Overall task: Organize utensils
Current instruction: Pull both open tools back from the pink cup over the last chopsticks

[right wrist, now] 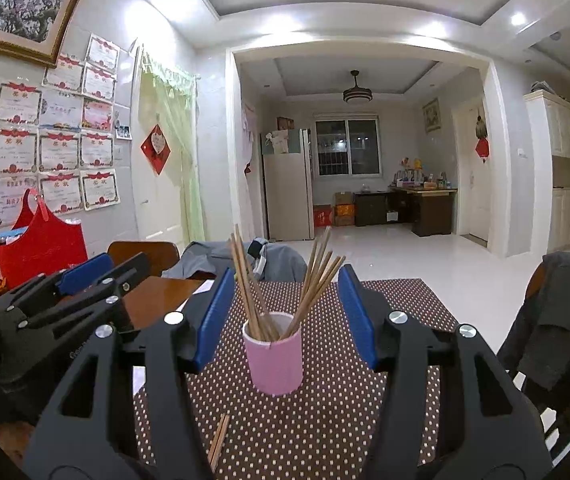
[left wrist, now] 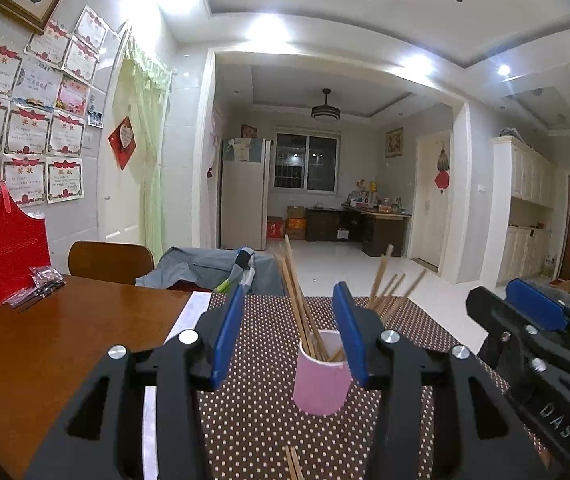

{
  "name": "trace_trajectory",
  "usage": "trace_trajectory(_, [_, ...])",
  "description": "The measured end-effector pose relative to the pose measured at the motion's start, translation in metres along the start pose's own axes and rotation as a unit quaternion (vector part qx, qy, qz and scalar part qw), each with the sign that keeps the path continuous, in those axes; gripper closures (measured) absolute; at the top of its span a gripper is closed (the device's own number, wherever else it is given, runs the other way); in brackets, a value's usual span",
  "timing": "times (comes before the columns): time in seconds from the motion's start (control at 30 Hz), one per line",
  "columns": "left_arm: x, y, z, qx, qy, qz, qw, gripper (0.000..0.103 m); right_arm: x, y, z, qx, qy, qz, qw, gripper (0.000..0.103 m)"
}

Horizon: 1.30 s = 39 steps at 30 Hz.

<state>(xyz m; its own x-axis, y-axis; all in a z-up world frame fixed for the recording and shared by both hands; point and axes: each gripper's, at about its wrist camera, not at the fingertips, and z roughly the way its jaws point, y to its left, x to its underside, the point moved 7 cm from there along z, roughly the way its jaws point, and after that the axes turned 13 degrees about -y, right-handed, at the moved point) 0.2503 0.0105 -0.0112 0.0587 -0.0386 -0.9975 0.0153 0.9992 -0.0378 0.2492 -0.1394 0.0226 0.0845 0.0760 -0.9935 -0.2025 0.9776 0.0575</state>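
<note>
Nearest the lens: the right gripper (right wrist: 287, 312), its blue-padded fingers (right wrist: 213, 316) spread wide and holding nothing, framing the pink cup (right wrist: 273, 360) from in front, apparently so either remaining piece can be approached unobstructed. The left gripper (left wrist: 289, 332) is likewise wide open and empty, the cup seen between its fingers but farther off.

Landmark: the pink cup, upright on the dotted brown mat (right wrist: 345, 420) that covers the wooden table (left wrist: 65, 340) beneath it.

Behind and left of the cup: a red bag (left wrist: 1, 252) against the wall, clear of the work.

In the cup: a bunch of wooden chopsticks (right wrist: 253, 288), standing and fanned against the rim, judged already sorted.

In front of the cup, on the mat: a loose pair of chopsticks (right wrist: 219, 440) lying flat, judged the next pickup.
</note>
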Motion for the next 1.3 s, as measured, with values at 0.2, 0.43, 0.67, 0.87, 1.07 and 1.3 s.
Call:
trace_trajectory(0.2, [0.008,-0.004,-0.014,0.003,0.012,0.004,0.9999,0.057,0.007,0.003,-0.013,-0.003,0.013,0.000,1.000,0.049])
trace_trajectory(0.43, [0.024,-0.005,-0.021,0.005,0.037,0.010,0.9992,0.045,0.028,0.003,-0.019,-0.004,0.044,0.003,0.999,0.048])
trace_trajectory(0.67, [0.056,0.003,-0.016,0.003,0.103,0.015,0.9946,0.045,0.062,-0.003,-0.015,-0.007,0.098,0.026,0.995,0.048])
trace_trajectory(0.87, [0.105,0.015,0.000,-0.006,0.212,0.015,0.9771,0.045,0.096,-0.012,-0.012,-0.007,0.152,0.044,0.987,0.048])
trace_trajectory(1.07, [0.166,0.017,0.006,-0.001,0.340,0.007,0.9404,0.045,0.126,-0.018,-0.009,-0.010,0.205,0.066,0.976,0.046])
trace_trajectory(1.3, [0.207,0.015,0.002,0.000,0.416,0.016,0.9092,0.045,0.154,-0.019,-0.008,-0.020,0.262,0.082,0.961,0.045])
